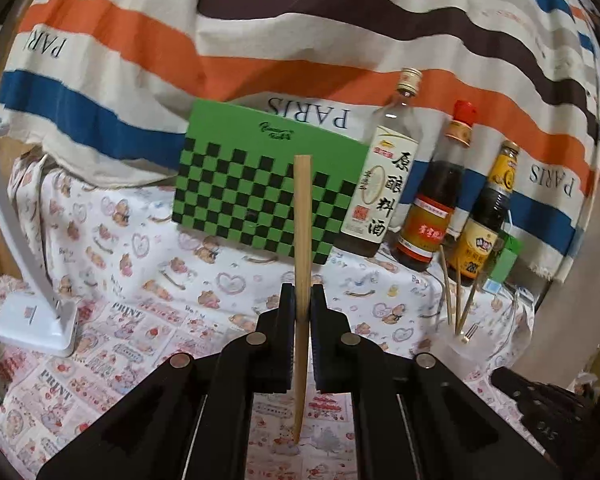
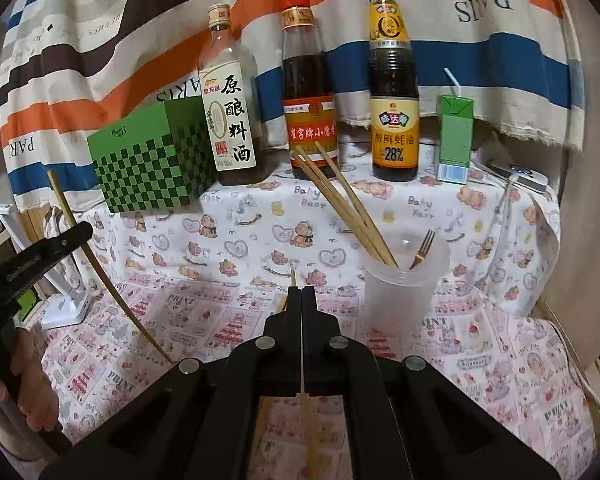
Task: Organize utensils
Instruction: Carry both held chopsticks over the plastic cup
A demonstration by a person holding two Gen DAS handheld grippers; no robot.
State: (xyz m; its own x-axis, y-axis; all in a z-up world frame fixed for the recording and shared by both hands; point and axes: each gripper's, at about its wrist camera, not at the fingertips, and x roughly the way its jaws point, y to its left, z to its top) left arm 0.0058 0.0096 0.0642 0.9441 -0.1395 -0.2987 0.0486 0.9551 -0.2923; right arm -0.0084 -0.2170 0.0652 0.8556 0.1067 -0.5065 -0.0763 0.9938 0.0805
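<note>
My left gripper [image 1: 301,292] is shut on a wooden chopstick [image 1: 302,216] that stands nearly upright above the table; the right wrist view shows this chopstick [image 2: 80,240] at the left, slanted. My right gripper [image 2: 301,290] is shut, and a thin wooden stick [image 2: 293,276] pokes out just past its tips; whether it is gripped I cannot tell. A clear plastic cup [image 2: 400,292] stands right of the right gripper and holds three chopsticks [image 2: 340,200] and a fork [image 2: 422,248]. The cup also shows in the left wrist view [image 1: 460,332], far right.
A green checkered box [image 1: 260,184], three sauce bottles [image 2: 310,88] and a green drink carton [image 2: 456,136] stand along the back against a striped cloth. A white lamp base [image 1: 36,320] sits at the left. A white device with a cable [image 2: 528,178] lies at the right edge.
</note>
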